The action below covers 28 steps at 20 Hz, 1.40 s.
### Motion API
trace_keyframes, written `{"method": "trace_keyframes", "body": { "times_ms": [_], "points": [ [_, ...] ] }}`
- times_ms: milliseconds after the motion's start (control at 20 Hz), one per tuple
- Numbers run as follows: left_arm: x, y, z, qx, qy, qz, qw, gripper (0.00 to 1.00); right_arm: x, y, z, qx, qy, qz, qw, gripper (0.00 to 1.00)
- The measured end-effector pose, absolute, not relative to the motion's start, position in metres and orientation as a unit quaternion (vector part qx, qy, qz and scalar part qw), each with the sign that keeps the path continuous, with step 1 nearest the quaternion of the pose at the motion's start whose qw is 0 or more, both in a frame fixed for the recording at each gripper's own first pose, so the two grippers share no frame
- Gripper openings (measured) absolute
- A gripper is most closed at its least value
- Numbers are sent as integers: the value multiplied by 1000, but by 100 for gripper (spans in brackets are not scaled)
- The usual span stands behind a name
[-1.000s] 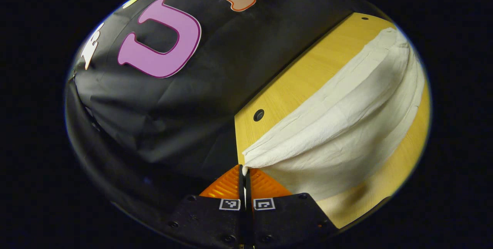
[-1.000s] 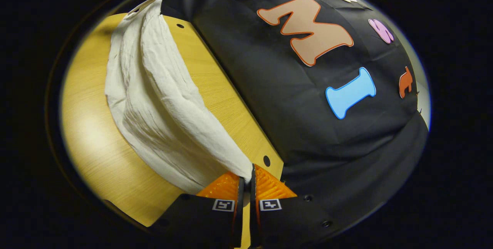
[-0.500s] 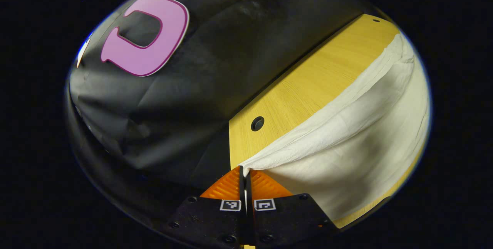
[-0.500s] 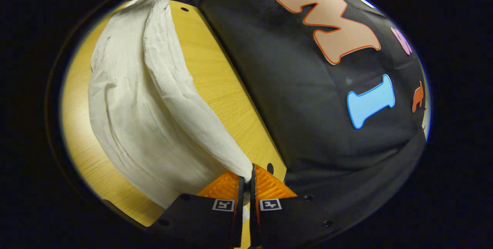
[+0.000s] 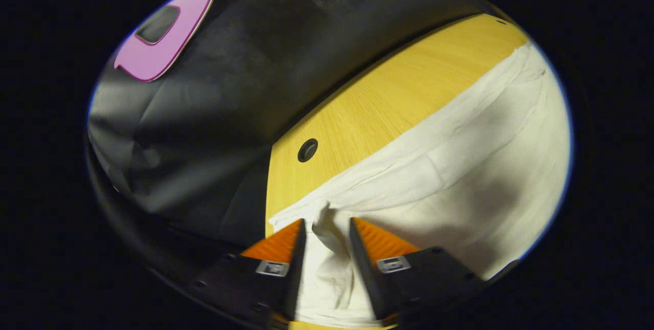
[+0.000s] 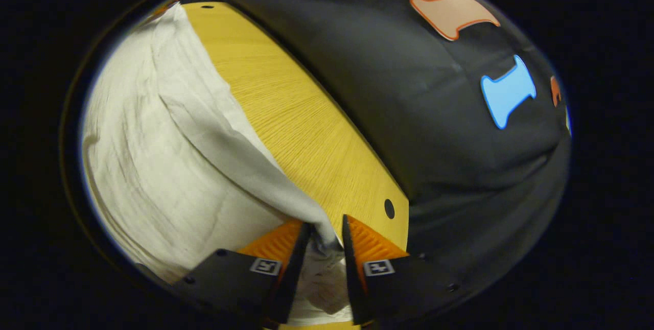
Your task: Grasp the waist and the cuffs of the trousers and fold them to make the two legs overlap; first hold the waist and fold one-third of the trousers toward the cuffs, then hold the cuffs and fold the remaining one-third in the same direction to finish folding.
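Trousers (image 5: 460, 166) lie flat on the table (image 5: 368, 110), long axis running left–right between the two grippers. Left gripper (image 5: 325, 228) and right gripper (image 6: 323, 228): jaws apart, cloth ends loose between them.

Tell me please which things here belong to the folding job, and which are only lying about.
Belong to the job:
- trousers, pale cloth spread on the table
- left gripper, open, cloth between its fingers
- right gripper, open, cloth between its fingers

Only there:
- wooden table
- round hole in the tabletop
- black cloth wall
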<state>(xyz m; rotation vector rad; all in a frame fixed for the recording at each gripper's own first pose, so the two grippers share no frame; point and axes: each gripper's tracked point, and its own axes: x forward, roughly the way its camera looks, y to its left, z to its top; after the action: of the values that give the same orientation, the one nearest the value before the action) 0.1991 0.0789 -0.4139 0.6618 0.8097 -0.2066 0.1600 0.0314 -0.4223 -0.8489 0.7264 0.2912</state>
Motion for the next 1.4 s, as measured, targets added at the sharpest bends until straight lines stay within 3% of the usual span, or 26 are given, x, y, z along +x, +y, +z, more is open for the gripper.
{"method": "trace_keyframes", "body": {
  "times_ms": [100, 300, 350, 400, 550, 1050, 1400],
  "points": [
    [195, 66, -396, 284, 367, -84, 882, 95, 162, 29, -407, -364, 335, 123, 860, 100],
    [189, 47, -345, 213, 323, -74, 919, 96, 146, 21, -368, -290, 309, 99, 900, 97],
    [186, 38, -333, 194, 313, -77, 926, 100, 141, 19, -361, -266, 306, 93, 909, 97],
    [180, 28, -320, 177, 302, -79, 933, 96, 133, 15, -356, -242, 306, 88, 917, 98],
    [160, 0, -280, 131, 274, -91, 948, 95, 122, -6, -351, -195, 308, 65, 929, 97],
    [110, -39, -250, 49, 271, -95, 957, 96, 77, -87, -385, -55, 371, -50, 926, 100],
    [90, -34, -245, 58, 276, -82, 956, 96, 57, -105, -422, 92, 422, -112, 895, 99]
  ]
}}
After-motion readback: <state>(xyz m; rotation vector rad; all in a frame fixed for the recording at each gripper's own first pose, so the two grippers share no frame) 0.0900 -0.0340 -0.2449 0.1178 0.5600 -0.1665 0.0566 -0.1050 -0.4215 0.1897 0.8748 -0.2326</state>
